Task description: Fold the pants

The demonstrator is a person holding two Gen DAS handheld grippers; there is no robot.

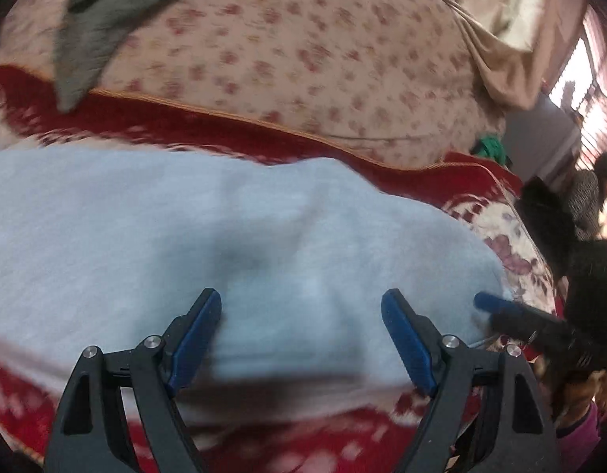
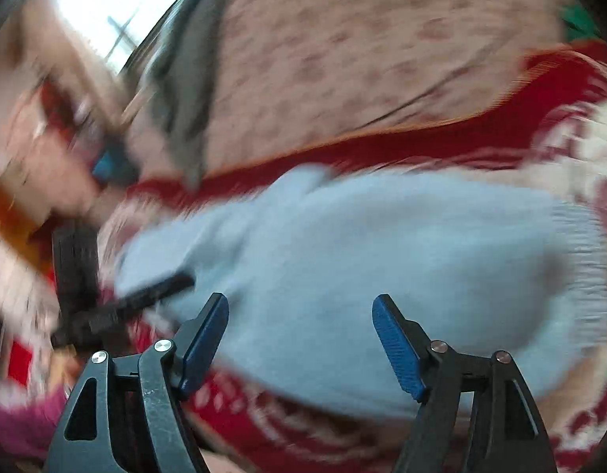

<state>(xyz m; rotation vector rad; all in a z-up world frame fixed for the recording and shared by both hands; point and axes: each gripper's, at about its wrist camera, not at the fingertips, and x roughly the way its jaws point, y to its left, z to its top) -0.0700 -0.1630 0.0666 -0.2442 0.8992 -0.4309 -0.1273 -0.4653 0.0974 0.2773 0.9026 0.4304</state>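
Left wrist view: pale blue pants (image 1: pixel 224 244) lie in a folded heap on a red-and-white patterned blanket (image 1: pixel 232 146), filling the near half of the frame. Over them hangs the left gripper (image 1: pixel 301 307), its blue-padded jaws spread wide with nothing clamped between them, only the cloth below. At the right edge of the pants, one blue-tipped finger of the right gripper (image 1: pixel 496 307) reaches in from the right. Beyond the blanket, a cream floral quilt (image 1: pixel 303 59) covers the far side, with a grey garment (image 1: pixel 102 19) draped over its far left corner. A person (image 1: pixel 595 197) sits at the far right, near a bright window.

Right wrist view, heavily blurred: the right gripper (image 2: pixel 301 311) is likewise poised above the pants (image 2: pixel 362 244), jaws parted and gripping nothing. A ribbed cuff or waistband (image 2: pixel 579 244) shows at the pants' right end. The left gripper (image 2: pixel 153 295) enters as a dark shape at the left, its tip over the pants' left edge; whether it touches cannot be told.
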